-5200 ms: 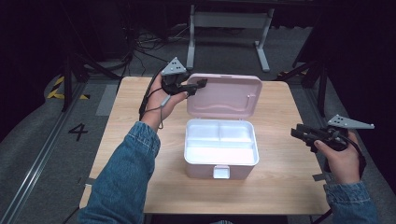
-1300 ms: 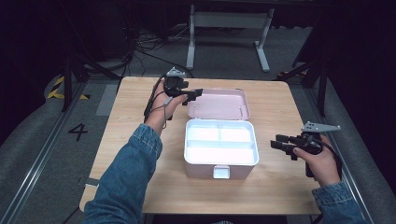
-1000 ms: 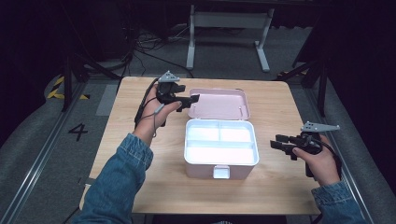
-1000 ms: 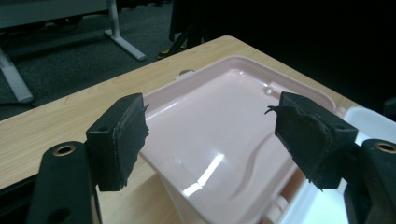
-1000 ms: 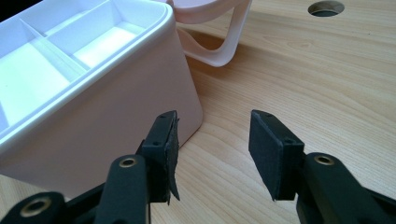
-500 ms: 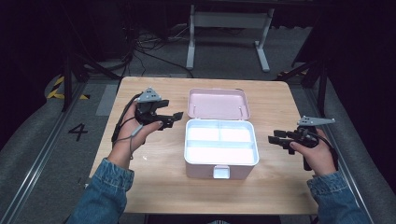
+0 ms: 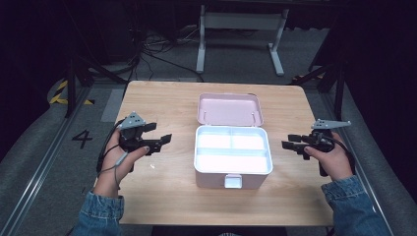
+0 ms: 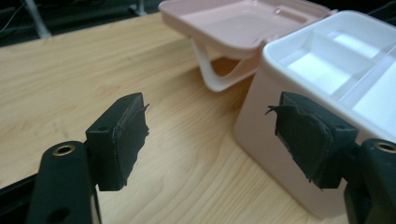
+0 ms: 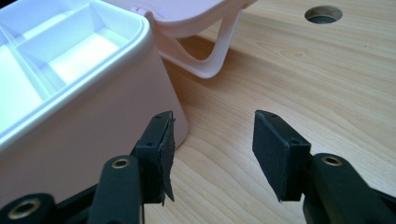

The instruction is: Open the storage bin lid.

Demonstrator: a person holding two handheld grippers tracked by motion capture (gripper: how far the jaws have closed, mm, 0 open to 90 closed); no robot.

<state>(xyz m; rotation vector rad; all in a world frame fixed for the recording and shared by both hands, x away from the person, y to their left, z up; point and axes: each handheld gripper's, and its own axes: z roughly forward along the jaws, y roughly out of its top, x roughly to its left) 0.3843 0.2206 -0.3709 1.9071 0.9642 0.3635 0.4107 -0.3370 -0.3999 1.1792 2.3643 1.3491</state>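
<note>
In the high view, the pink box (image 7: 233,157) sits at the middle of the tabletop (image 7: 167,98), its lid (image 7: 229,108) thrown back at 12 o'clock and its white tray divided into 3 compartments. The left tool (image 7: 164,142) hovers at 9 o'clock of the box, well apart from it, released and grasping nothing. The right tool (image 7: 289,141) sits at 3 o'clock, near the box wall; its jaws have just been opening, with nothing between them.

In the left gripper view, the left tool (image 8: 210,133) stands spread, the box (image 8: 299,84) at 2 o'clock.

In the right gripper view, the right tool (image 9: 212,149) is released, the box (image 9: 70,107) at 10 o'clock, and a round hole (image 9: 322,14) in the tabletop at 1 o'clock.
</note>
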